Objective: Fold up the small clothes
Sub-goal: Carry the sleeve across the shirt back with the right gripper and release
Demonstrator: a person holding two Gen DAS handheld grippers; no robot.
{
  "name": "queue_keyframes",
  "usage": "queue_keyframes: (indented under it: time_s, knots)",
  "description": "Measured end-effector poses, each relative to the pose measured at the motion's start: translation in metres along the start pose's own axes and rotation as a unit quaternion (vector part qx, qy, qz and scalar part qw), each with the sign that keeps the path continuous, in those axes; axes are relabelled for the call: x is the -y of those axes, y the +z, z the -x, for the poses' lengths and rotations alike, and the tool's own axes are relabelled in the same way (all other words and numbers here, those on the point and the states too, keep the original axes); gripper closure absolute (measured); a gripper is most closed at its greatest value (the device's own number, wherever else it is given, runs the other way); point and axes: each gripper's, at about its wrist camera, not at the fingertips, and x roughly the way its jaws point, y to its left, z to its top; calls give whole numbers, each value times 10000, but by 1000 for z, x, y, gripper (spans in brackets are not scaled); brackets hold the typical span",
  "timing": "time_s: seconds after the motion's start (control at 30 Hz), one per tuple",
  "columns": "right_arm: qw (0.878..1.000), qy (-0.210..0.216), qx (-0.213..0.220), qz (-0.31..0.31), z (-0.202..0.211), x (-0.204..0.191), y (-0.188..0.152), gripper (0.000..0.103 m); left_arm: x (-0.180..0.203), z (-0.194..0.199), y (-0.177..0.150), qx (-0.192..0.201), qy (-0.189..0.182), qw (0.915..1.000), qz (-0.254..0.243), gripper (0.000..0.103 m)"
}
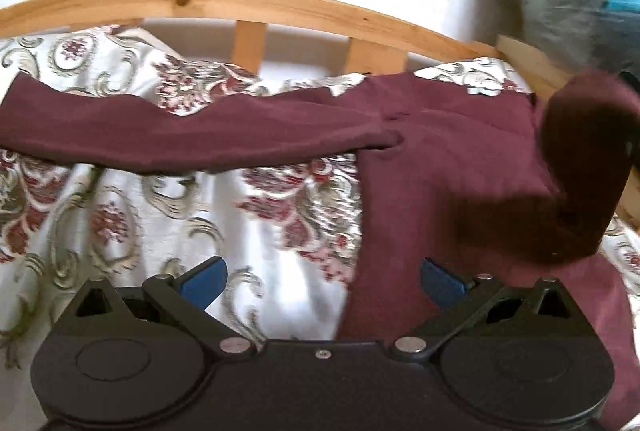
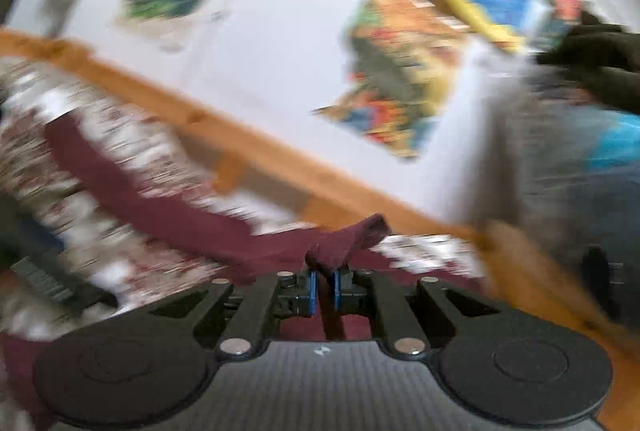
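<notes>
Left wrist view: the left gripper point(image 1: 322, 281) stood with its blue pads wide apart and nothing between them, above the patterned bedspread point(image 1: 168, 215). The maroon garment point(image 1: 432, 159) lay across the middle and right of the frame, one sleeve point(image 1: 168, 135) stretched to the left edge, another part lifted and blurred at right. A wooden bed rail point(image 1: 248, 1) crossed the upper frame. Right wrist view, blurred: the right gripper point(image 2: 325, 295) was clamped on a fold of the maroon garment point(image 2: 344, 243) at lower centre.
</notes>
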Motion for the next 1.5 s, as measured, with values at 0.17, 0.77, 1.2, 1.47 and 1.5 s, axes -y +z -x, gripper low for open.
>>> queue_keyframes:
  time_s: [0.17, 0.77, 1.2, 1.47, 1.5]
  knots:
    - [9955, 744, -520, 259, -1, -34, -18, 93, -9, -3, 2, -1, 211, 9998, 15, 1]
    - [9641, -48, -2375, -1191, -47, 138, -49, 19, 19, -35, -7, -100, -1317, 9908, -281, 1]
    - [9071, -1256, -2379, -3237, -125, 243, -121, 96, 40, -59, -38, -514, -709, 9843, -1531, 1]
    - [9246, -1670, -2239, -2589, -125, 243, -117, 96, 43, -60, -38, -430, -690, 9849, -1531, 1]
    - [9224, -1641, -2294, -2637, -126, 244, -120, 94, 43, -60, -39, -426, -679, 9846, -1555, 1]
